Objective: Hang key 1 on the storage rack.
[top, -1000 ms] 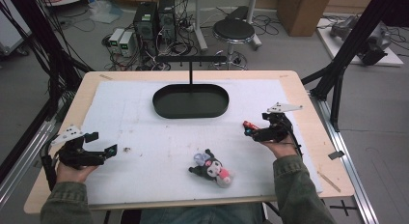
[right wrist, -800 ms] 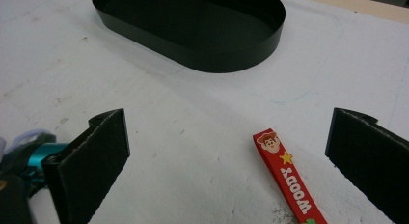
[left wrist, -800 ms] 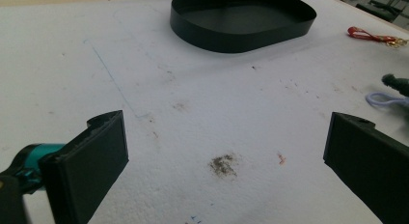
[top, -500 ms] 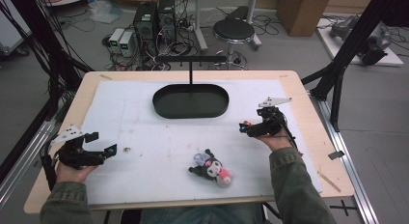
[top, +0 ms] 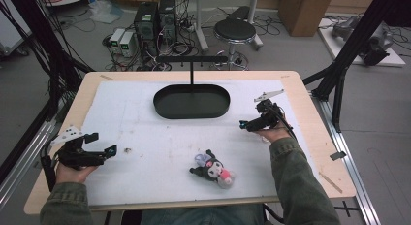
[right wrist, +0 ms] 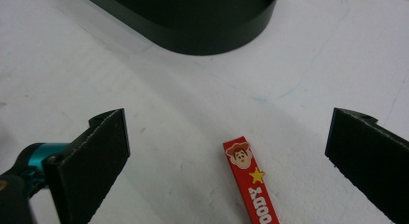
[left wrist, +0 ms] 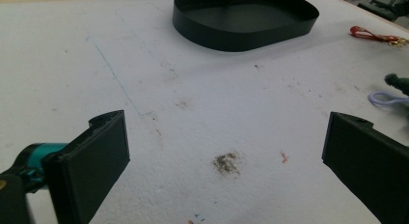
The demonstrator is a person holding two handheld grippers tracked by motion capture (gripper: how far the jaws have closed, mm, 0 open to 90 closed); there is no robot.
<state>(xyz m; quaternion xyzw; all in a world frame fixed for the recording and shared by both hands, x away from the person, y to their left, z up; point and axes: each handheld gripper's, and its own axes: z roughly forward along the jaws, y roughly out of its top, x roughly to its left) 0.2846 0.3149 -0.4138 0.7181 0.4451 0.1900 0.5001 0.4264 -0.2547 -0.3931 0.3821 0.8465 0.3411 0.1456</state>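
Tongs on our right hand [top: 248, 123] stand wide open and empty over the red strap [right wrist: 251, 185], which lies flat on the white surface [top: 145, 118] just this side of the black tray [top: 191, 102], nearer its right end. We should lower straight down, straddle the strap across its narrow width, then close gently. Our left tongs [top: 102, 151], also wide open and empty, wait well left of the tray.

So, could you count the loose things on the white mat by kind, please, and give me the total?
Black oval tray: 1
Plush toy with a lilac loop: 1
Red strap printed with a cartoon face: 1
Total: 3
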